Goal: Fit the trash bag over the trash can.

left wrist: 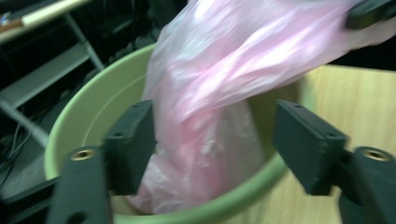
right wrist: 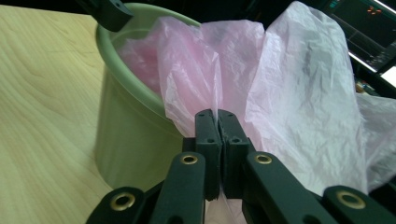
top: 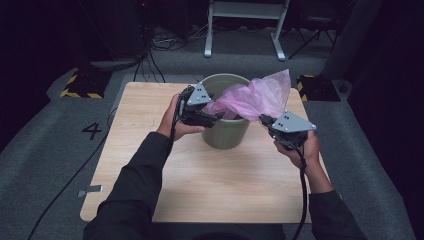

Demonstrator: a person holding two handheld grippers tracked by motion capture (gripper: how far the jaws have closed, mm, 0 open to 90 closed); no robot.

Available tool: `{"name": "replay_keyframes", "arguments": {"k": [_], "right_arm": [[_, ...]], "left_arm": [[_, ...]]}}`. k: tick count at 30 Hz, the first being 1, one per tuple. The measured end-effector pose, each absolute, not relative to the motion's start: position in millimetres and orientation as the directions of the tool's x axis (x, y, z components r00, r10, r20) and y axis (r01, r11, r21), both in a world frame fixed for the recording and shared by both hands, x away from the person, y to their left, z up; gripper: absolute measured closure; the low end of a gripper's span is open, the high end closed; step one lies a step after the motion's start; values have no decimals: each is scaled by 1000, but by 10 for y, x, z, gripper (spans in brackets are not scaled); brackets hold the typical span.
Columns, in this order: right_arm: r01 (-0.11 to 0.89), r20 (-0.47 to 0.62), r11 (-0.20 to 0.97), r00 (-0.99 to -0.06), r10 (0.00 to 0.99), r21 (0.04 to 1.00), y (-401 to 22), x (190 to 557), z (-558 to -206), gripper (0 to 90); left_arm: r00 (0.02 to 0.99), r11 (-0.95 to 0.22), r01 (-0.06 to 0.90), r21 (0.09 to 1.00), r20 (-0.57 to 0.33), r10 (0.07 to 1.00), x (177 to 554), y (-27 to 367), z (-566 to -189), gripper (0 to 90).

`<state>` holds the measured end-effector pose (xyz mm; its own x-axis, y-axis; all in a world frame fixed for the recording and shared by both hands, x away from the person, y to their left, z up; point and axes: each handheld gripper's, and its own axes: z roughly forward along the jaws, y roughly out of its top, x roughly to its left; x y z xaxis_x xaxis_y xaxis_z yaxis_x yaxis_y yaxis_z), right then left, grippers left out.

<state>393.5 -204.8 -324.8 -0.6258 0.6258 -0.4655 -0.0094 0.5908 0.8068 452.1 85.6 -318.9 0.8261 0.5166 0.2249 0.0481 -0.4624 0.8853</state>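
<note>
Your right hand-held gripper (right wrist: 217, 122) pinches the pink bag (right wrist: 299, 88) in the green bin (right wrist: 133, 135) near the worktop's (top: 200, 185) far edge, your left hand-held gripper (left wrist: 212, 144) spread; next, probably stretch its mouth over the rim.

Dim room, grey carpet (top: 45, 150) all round the surface (top: 210, 185). Cables (top: 165, 42) snake past its far edge, beside a grey frame (top: 245, 25). Hazard-striped blocks (top: 82, 85) flank both far corners.

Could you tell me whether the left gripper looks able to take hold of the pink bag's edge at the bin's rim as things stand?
Probably yes. The left gripper is open right over the green bin, the pink bag already lies between its jaws, and nothing blocks them. The right gripper pinches the bag's other side.
</note>
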Motion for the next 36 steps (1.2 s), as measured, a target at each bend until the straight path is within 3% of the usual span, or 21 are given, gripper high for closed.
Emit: {"name": "replay_keyframes", "arguments": {"k": [1,3,5,6,10,11,12,14,17,19,22,23,24,26,28,29,33,35,36], "right_arm": [[-17,-463,588,-635,618,808,-2024,3923,-3233,898],[-23,-464,587,-639,614,809,-2010,3915,-3225,899],[-35,-462,580,-644,610,814,-1975,3893,-3209,900],[-38,-459,579,-651,604,815,-1955,3883,-3202,900],[-54,-469,588,-664,582,807,-1877,3840,-3201,885],[-58,-463,582,-670,580,811,-1858,3827,-3213,843],[-58,-463,582,-670,580,811,-1858,3827,-3213,843],[-59,-455,573,-676,580,818,-1851,3811,-3225,784],[-71,-447,548,-670,593,834,-1863,3784,-3228,619],[-98,-433,509,-675,598,855,-1911,3759,-3208,582],[-93,-423,500,-676,604,861,-1931,3757,-3197,600],[-92,-427,506,-677,600,857,-1934,3760,-3197,599],[-87,-432,517,-676,597,852,-1934,3762,-3200,586],[-87,-432,512,-664,610,855,-1952,3756,-3203,531],[-84,-416,490,-661,624,868,-1982,3746,-3195,470],[-83,-406,477,-663,629,875,-1998,3738,-3188,436],[-96,-400,461,-668,627,882,-2039,3680,-3158,352],[-107,-405,457,-664,628,883,-2071,3636,-3137,340],[-111,-405,452,-663,630,885,-2095,3611,-3124,336]], "left_arm": [[827,-461,40,887,230,514,4489,841,-3176,234],[819,-485,19,874,265,509,4433,771,-3147,237],[810,-509,-3,861,300,503,4400,705,-3132,320],[799,-521,-11,853,321,509,4389,670,-3129,320],[783,-551,-16,835,353,512,4409,610,-3141,579],[774,-568,-23,823,374,510,4421,608,-3150,719],[762,-573,-26,819,387,519,4430,612,-3163,719],[762,-565,-20,825,378,526,4451,640,-3179,813],[759,-559,-16,829,374,533,4464,698,-3195,892],[757,-553,-12,833,369,539,4475,767,-3195,899],[771,-531,-15,847,348,534,4465,792,-3191,892],[780,-515,-20,857,335,528,4454,793,-3184,819],[787,-508,-29,861,332,519,4442,783,-3172,665],[797,-496,-27,868,318,513,4409,729,-3160,457],[798,-501,-30,865,322,509,4387,645,-3156,294],[797,-504,-31,863,325,508,4379,600,-3155,271],[807,-531,-31,847,335,487,4393,438,-3147,254],[766,-567,-23,823,379,519,4417,369,-3158,369],[766,-568,-16,823,375,522,4443,354,-3169,484]]}}
